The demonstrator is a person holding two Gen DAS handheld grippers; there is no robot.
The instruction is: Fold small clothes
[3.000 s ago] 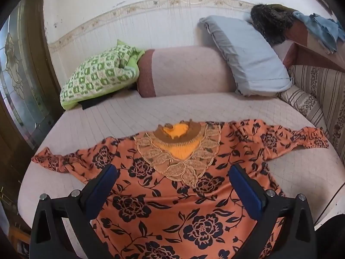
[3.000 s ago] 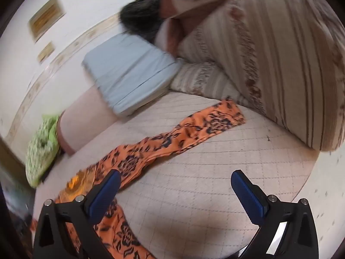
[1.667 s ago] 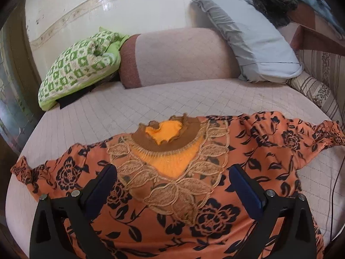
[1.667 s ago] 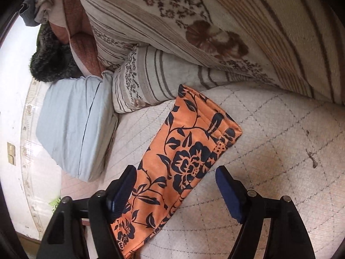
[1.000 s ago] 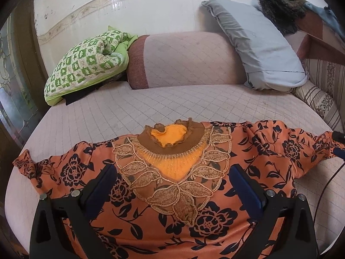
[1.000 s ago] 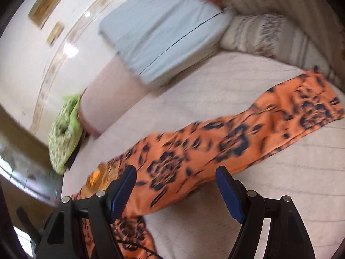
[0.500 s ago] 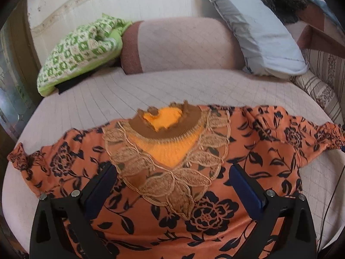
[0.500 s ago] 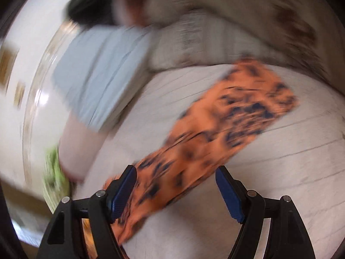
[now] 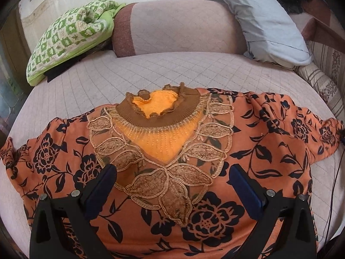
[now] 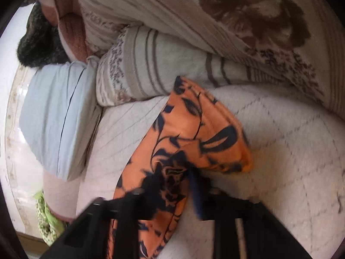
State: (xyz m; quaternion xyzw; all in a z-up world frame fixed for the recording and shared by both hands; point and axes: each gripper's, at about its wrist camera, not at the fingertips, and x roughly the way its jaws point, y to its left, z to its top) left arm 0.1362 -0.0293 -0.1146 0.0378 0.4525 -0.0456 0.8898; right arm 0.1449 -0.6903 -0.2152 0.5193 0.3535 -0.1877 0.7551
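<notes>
The orange blouse (image 9: 269,151) is lying spread flat, front up, on the quilted mattress (image 9: 172,69). Its thin, smooth cloth is printed with black roses and leaves, and a V-shaped yoke of brownish, leaf-shaped lace (image 9: 172,185) is framing a ribbed orange knit insert under a ruffled brown collar (image 9: 155,112). Both sleeves are stretching out sideways toward the mattress edges.

My left gripper (image 9: 172,185) is hovering wide open over the chest of the blouse, its blue-padded fingers (image 9: 101,185) straddling the lace point without pinching any cloth.

My right gripper (image 10: 172,192) is at the cuff end of the sleeve (image 10: 194,129), its jaws closing with the bunched, creased fabric between them; the blur is keeping me from saying whether the pads are pressing yet.

Beyond the sleeve a striped, floral-printed cushion (image 10: 163,64) is resting against the mattress, with a smooth pale-blue pillow (image 10: 56,116) beside it and something dark and furry (image 10: 38,43) above. In the left view a green-and-white checked cushion (image 9: 69,36) and a pinkish cylindrical bolster (image 9: 176,26) are lining the far wall.
</notes>
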